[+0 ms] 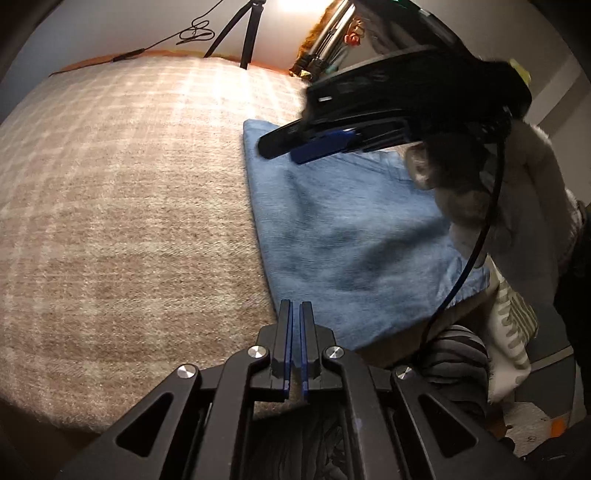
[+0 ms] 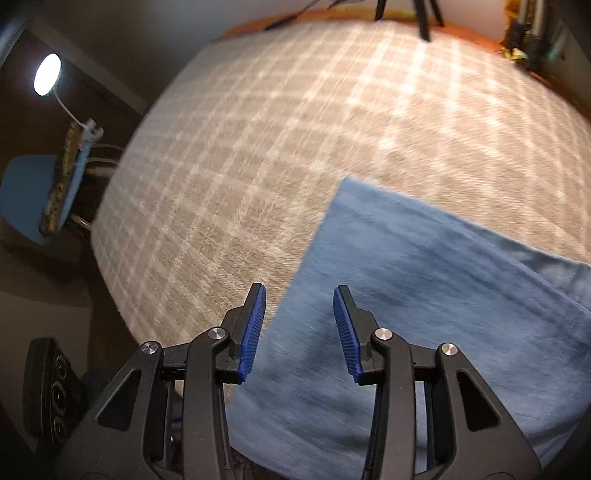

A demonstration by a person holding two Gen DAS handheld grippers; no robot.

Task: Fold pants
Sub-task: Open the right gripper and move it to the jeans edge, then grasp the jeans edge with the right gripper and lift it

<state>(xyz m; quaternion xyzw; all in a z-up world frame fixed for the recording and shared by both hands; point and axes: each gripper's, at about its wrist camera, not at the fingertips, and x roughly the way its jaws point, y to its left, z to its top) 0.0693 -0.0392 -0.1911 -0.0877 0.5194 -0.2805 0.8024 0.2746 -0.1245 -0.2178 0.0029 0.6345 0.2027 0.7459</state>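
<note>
The blue pants (image 1: 351,229) lie folded into a flat rectangle on the beige checked blanket (image 1: 129,203). My left gripper (image 1: 295,306) is shut and empty, just above the blanket at the near edge of the pants. My right gripper (image 1: 291,147) hovers over the far corner of the pants, blurred. In the right wrist view the right gripper (image 2: 299,295) is open and empty above the left edge of the pants (image 2: 424,295), with the blanket (image 2: 258,147) beyond.
A tripod (image 1: 243,33) and a cable (image 1: 195,33) stand at the bed's far edge. Cushions and fabrics (image 1: 509,325) lie beside the bed on the right. A lamp (image 2: 47,74) and a blue chair (image 2: 33,199) stand left of the bed.
</note>
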